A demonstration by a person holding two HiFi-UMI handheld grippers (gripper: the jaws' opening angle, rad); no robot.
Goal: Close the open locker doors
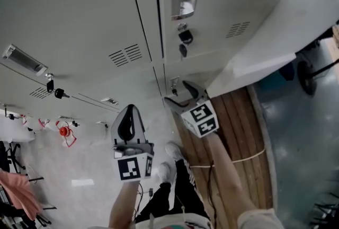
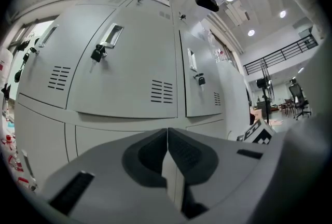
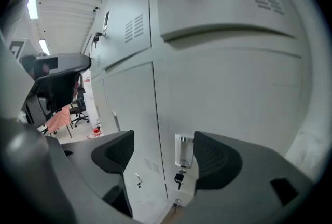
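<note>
Grey lockers (image 1: 79, 16) fill the head view, and most of their doors are shut. At the right a white locker door (image 1: 270, 32) stands swung out over the floor. My right gripper (image 1: 177, 93) is open, its tips close to a lower locker's small handle (image 1: 174, 83), just left of that door's lower corner. In the right gripper view the handle (image 3: 182, 149) and a hanging key (image 3: 179, 178) show between the spread jaws of the right gripper (image 3: 163, 141). My left gripper (image 1: 130, 108) is shut on nothing, lower and to the left, facing shut doors (image 2: 124, 72) with the left gripper (image 2: 167, 134) apart from them.
A wooden platform (image 1: 238, 127) with a cord (image 1: 249, 158) lies under the open door. Keys and padlocks (image 1: 185, 37) hang from upper doors. Red items (image 1: 64, 131) and a pink cloth (image 1: 21, 191) sit at the far left. The person's shoes (image 1: 170, 151) are below the grippers. An office chair (image 3: 57, 91) stands behind.
</note>
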